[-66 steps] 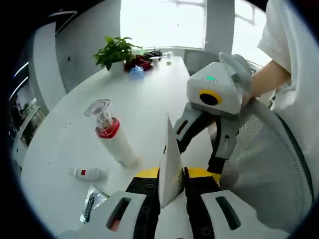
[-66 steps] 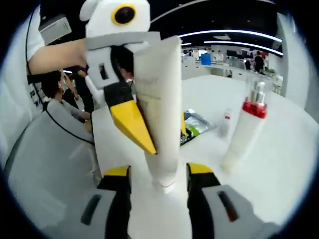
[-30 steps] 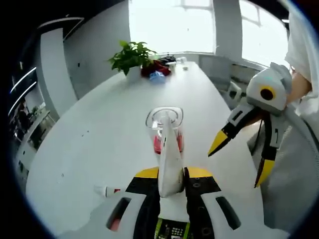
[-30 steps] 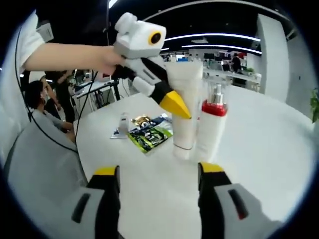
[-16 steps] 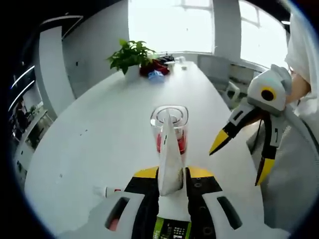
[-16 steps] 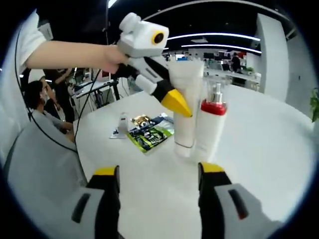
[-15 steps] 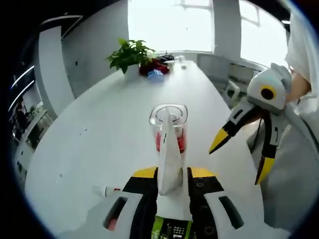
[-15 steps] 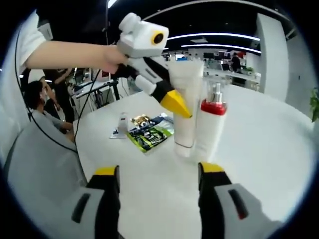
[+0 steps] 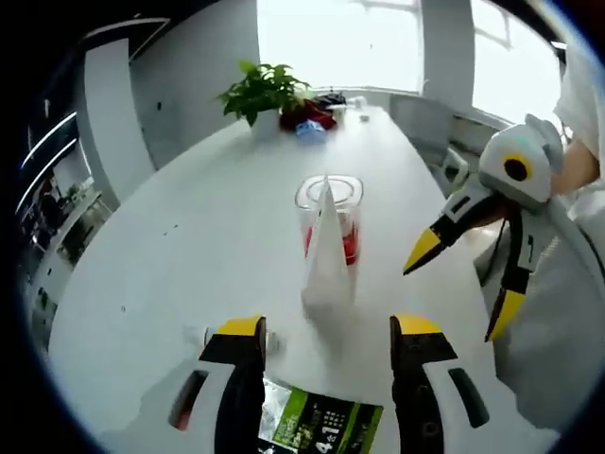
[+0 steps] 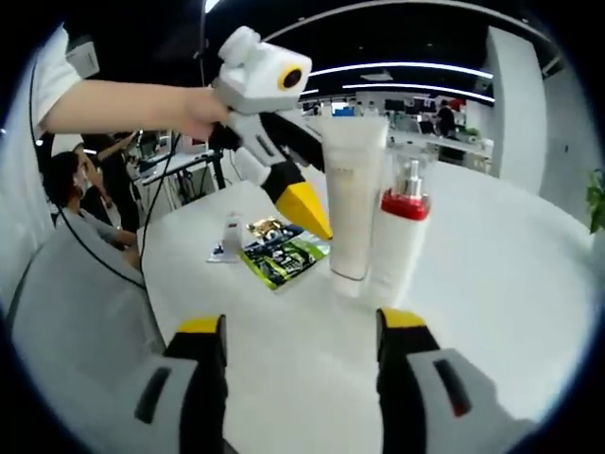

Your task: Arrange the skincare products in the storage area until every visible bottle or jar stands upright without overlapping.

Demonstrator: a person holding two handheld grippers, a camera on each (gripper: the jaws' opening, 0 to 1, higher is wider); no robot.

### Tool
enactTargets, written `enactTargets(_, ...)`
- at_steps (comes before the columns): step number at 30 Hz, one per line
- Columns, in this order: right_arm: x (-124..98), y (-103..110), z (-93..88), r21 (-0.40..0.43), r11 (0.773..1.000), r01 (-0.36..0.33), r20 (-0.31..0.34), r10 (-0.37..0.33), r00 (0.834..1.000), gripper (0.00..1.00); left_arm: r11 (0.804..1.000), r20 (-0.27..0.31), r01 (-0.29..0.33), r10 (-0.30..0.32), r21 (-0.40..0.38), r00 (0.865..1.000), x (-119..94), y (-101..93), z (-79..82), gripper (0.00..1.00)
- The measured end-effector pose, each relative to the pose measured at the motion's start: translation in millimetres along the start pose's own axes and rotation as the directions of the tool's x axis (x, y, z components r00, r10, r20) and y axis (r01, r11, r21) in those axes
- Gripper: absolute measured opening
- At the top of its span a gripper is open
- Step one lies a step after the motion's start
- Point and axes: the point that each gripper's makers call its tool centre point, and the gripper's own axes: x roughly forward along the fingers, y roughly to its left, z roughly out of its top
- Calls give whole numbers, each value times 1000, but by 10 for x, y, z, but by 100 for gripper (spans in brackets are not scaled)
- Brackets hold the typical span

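With its jaws spread wide and gripping nothing, our left claw (image 9: 326,331) stands apart from the white tube (image 9: 327,248), which rests upright on its cap on the white surface (image 9: 189,236). Our right claw (image 10: 302,326) is likewise released and empty, its jaws well apart. In the right gripper view the tube (image 10: 351,194) stands just beside the red-collared pump bottle (image 10: 401,241), also upright. Near them lie a green sachet (image 10: 280,258) and a small tube (image 10: 230,236), both flat. A potted plant (image 9: 267,92) sits at the far end.
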Motion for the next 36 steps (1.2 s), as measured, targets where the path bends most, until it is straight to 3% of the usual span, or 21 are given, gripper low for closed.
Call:
enactTargets(7,-7,-19,39,19,1000,10,18,-11,1000,64,987,36,-88,94,-133,995,-215,99,-118,73)
enactTargets(13,-24,-4,120,64,998,-3,54,-1,999,64,954,37,-183,197,-238,980,-401,126,-324,81)
enactTargets(19,-99,-40,188,111,994,8,85,-18,996,65,926,7,-221,234,-305,972,-572,-14,-596,85)
enactTargets(24,-171,17,230,105,994,10,98,-21,995,66,883,26,-260,293,-391,956,-778,-125,-735,90)
enactTargets(29,-285,103,295,97,995,10,119,-22,993,68,854,24,-290,333,-432,943,-944,-252,-876,95)
enactTargets(34,-390,98,315,119,992,35,121,-49,991,71,786,35,-329,406,-523,913,-1174,-365,-1032,97)
enactTargets(36,-427,78,329,132,990,50,123,-67,990,72,770,34,-339,423,-540,906,-1247,-418,-1094,97)
